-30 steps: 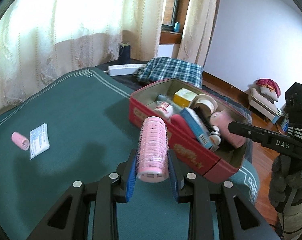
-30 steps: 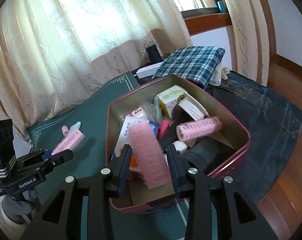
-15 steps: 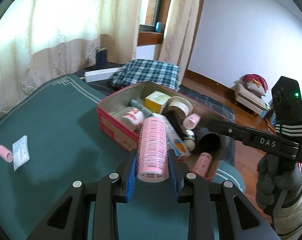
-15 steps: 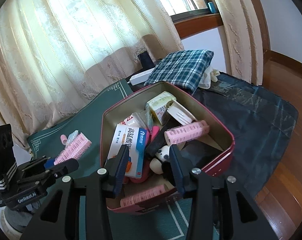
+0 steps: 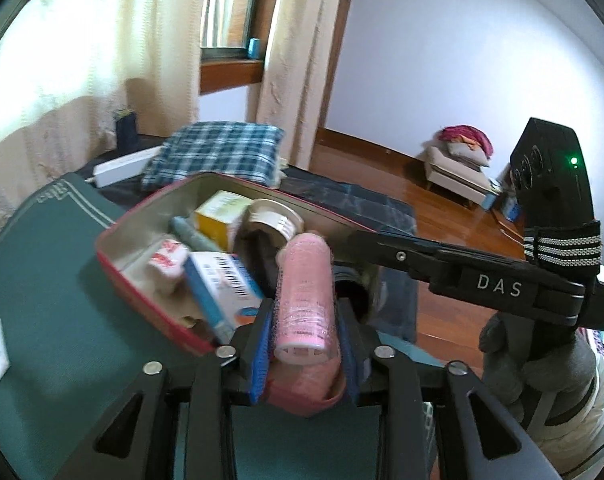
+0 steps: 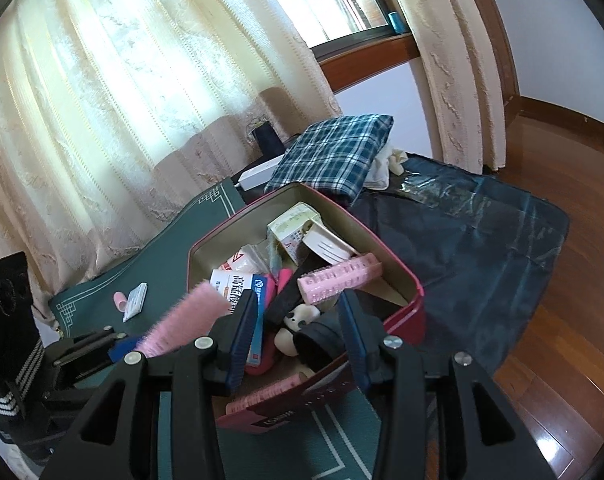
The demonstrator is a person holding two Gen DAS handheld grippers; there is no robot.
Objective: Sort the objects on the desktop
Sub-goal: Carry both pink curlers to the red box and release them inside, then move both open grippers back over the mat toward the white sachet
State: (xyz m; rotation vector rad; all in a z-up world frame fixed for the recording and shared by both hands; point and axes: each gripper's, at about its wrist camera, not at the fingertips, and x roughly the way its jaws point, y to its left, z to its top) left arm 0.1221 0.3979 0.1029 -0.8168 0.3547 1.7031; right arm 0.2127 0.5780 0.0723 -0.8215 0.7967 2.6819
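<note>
The left gripper (image 5: 302, 336) hovers over the red tin (image 5: 142, 292), fingers opening around the pink hair roller (image 5: 304, 300); next, let it drop inside; the right gripper (image 6: 298, 328) is open, empty.

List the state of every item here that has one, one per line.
left hand-held gripper: jaws opening, pink hair roller between them, over the tin
right hand-held gripper: open, empty
red tin: lidless, filled with items
plaid cloth: folded
white packet: flat on green mat
</note>
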